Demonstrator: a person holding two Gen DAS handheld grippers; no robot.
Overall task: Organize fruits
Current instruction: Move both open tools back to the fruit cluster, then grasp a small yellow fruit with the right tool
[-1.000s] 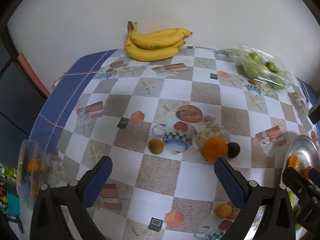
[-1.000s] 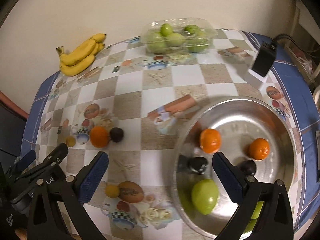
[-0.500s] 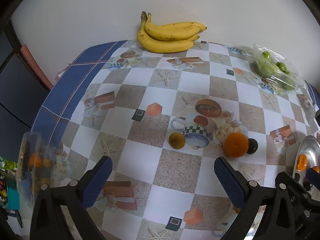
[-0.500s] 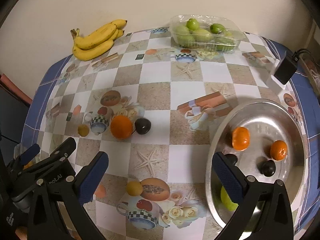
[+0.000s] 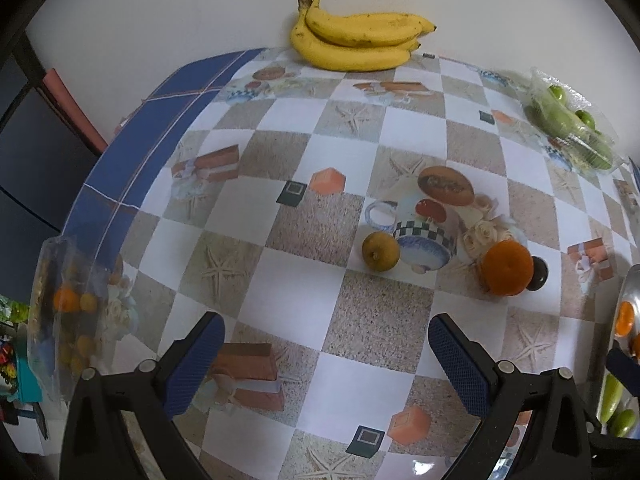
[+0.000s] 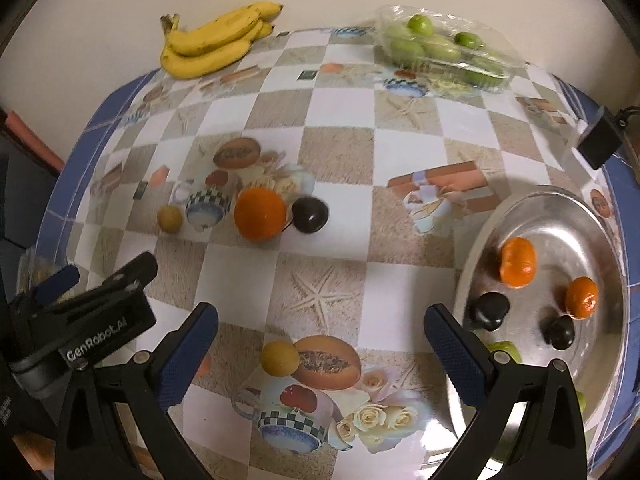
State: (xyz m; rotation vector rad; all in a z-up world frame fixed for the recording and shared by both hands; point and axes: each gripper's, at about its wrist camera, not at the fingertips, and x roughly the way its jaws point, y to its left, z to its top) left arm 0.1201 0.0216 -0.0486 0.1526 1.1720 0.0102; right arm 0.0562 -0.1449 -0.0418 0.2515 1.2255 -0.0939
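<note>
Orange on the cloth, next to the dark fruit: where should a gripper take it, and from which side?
Come from above and pinch the orange across its middle, jaws on the near and far faces: the dark fruit touches one side, so that axis is blocked.

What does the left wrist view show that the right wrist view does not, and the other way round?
Only the left wrist view: a clear bag of small orange fruit at the table's left edge.

Only the right wrist view: the inside of the metal bowl with two dark fruits, a black box at the far right, and a small yellow fruit between the right gripper jaws, which are closing without touching it.

Both: the bananas, the tray of green fruit, the loose orange, the dark fruit beside it, and a yellowish fruit.
</note>
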